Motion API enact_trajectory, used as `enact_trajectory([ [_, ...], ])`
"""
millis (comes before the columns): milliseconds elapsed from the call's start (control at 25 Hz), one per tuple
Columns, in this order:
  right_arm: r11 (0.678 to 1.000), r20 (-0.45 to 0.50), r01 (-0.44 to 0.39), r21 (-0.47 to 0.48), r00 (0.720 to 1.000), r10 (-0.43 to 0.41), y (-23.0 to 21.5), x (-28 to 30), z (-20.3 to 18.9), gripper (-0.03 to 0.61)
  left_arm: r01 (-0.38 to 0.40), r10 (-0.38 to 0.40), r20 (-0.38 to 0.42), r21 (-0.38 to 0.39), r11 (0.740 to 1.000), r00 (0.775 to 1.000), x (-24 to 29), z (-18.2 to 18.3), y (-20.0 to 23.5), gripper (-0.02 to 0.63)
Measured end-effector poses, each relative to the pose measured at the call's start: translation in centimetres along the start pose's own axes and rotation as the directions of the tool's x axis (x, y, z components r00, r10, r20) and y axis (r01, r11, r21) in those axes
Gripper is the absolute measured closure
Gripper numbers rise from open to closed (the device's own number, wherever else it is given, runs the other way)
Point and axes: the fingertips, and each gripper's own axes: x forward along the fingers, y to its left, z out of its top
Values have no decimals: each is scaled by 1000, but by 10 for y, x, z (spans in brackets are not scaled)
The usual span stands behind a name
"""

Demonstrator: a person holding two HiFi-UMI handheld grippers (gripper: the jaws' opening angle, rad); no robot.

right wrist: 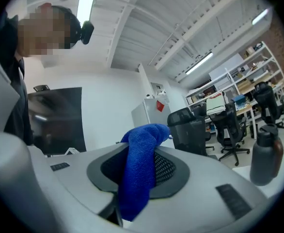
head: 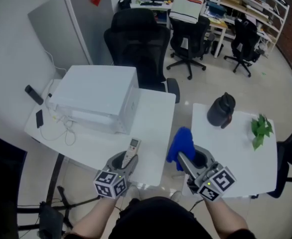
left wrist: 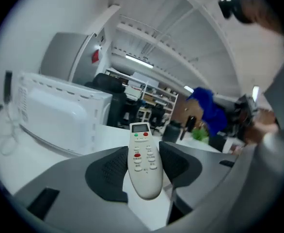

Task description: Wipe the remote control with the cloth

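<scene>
Holding one thing in each gripper, the person looks set up for the job, but I judge the wiping itself not yet begun. The left gripper (head: 128,159) has its jaws clamped on the lower half of the remote control (left wrist: 144,161), which points away over the near edge of the left desk (head: 153,133). The right gripper (head: 186,162) pinches the cloth (right wrist: 139,174) between narrow jaws. Cloth and remote are near each other but apart, so every pass is left to do.

The remote is white with a rounded near end, a small screen at its far tip, a green and a red button below that, and rows of pale keys. The cloth is thick, bright blue and draped over the jaws.

Farther off stand a white machine (head: 98,96), a dark jug (head: 221,110), a green sprig (head: 259,128) and office chairs (head: 136,39).
</scene>
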Motion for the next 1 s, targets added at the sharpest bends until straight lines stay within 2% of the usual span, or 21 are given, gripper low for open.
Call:
enact_trajectory([
  [40, 1000, -25, 9, -22, 1000, -9, 2, -1, -6, 472, -91, 93, -29, 62, 994, 995, 0, -14, 20, 407],
  [120, 999, -72, 15, -46, 997, -19, 5, -2, -19, 472, -209, 218, -77, 116, 971, 973, 2, -44, 55, 407],
  [200, 998, -115, 16, -58, 993, -23, 9, -4, -32, 472, -275, 290, -125, 120, 954, 949, 6, -74, 84, 407],
  [320, 998, -173, 12, -67, 985, -23, 15, -5, -48, 472, -332, 352, -203, 129, 935, 914, 10, -115, 117, 407],
  [440, 997, -212, 10, -71, 977, -25, 20, -8, -57, 472, -356, 383, -267, 146, 923, 884, 14, -149, 140, 407],
  [560, 997, -234, 18, -74, 972, -35, 19, -11, -62, 472, -367, 397, -295, 155, 917, 869, 17, -167, 154, 407],
  [1000, 998, -281, 25, -62, 959, -42, 21, -12, -77, 472, -342, 376, -315, 160, 926, 871, 23, -177, 156, 393],
])
